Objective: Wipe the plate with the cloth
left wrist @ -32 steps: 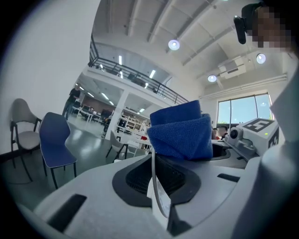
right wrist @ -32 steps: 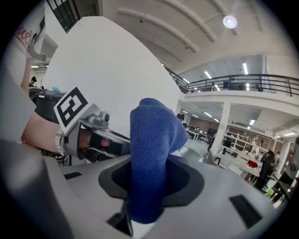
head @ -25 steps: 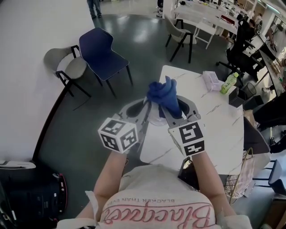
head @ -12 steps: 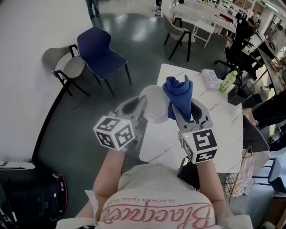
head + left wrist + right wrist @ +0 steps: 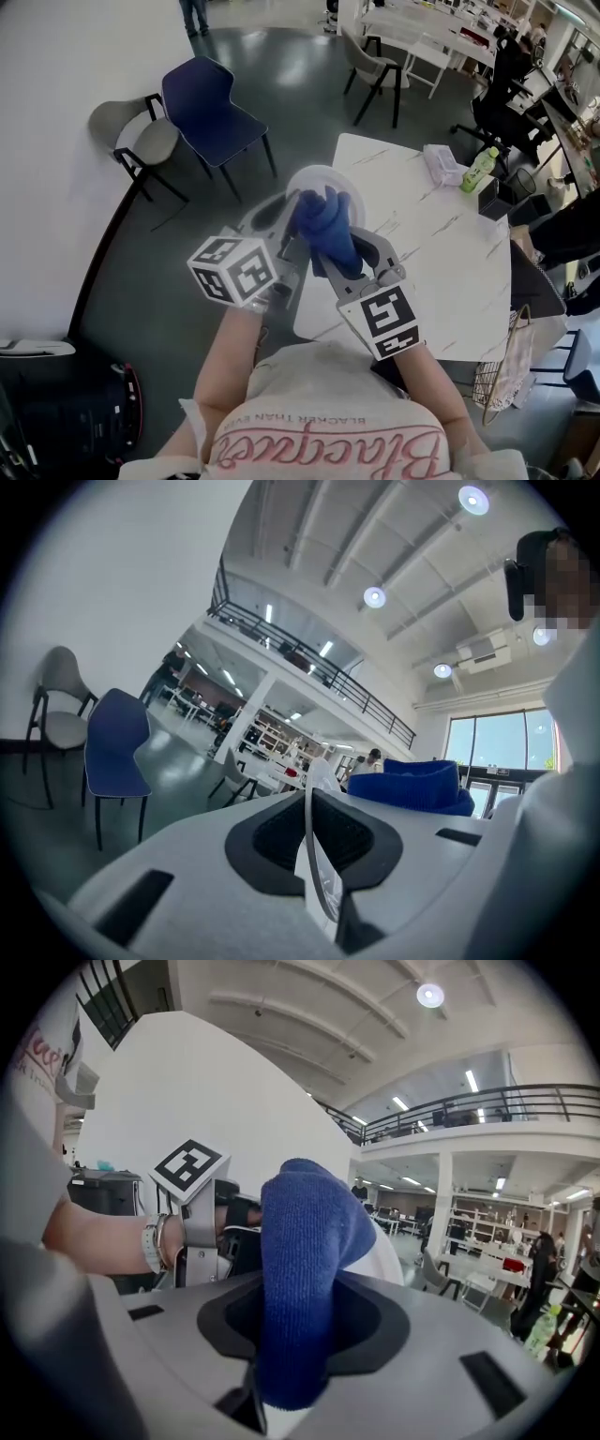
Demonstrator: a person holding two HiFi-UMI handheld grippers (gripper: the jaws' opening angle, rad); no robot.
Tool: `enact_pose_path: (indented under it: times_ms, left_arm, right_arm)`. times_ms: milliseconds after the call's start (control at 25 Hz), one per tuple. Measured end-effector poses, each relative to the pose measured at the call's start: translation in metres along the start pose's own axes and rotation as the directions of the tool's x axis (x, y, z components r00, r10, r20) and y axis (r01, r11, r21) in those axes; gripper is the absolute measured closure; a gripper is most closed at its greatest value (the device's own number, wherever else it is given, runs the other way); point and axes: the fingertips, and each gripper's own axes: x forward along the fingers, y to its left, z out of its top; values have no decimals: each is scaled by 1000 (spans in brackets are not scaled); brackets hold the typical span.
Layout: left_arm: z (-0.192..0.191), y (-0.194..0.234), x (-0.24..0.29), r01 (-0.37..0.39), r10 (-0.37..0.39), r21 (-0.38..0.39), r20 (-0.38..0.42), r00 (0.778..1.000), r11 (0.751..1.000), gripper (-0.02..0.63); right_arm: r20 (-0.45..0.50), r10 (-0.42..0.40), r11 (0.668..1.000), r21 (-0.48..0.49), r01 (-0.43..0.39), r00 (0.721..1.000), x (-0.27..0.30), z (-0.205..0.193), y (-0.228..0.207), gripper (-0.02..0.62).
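Our right gripper (image 5: 330, 251) has swung the cloth (image 5: 323, 223) back from the plate's (image 5: 314, 178) 3 o'clock edge onto its face. Its jaws pinch the cloth. The left gripper (image 5: 281, 220) clamps the raised plate's rim at 7 o'clock. We judge the wiping under way, with passes left.

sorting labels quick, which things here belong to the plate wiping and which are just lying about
In the job: plate, cloth, left gripper holding the plate, right gripper holding the cloth.
Lying about: table, bottle, blue chair, grey chair.
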Motion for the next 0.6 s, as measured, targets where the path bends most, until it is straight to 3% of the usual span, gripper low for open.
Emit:
enact_pose_path:
  times_ms: [240, 600]
  left_arm:
    - [0, -3, -7, 44, -42, -90, 23, 999, 995, 588]
    - [1, -11, -5, 79, -77, -75, 28, 997, 994, 588]
  right_arm:
    - [-60, 20, 999, -25, -21, 998, 10, -17, 4, 460]
    - [-105, -107, 994, 16, 110, 989, -9, -36, -48, 460]
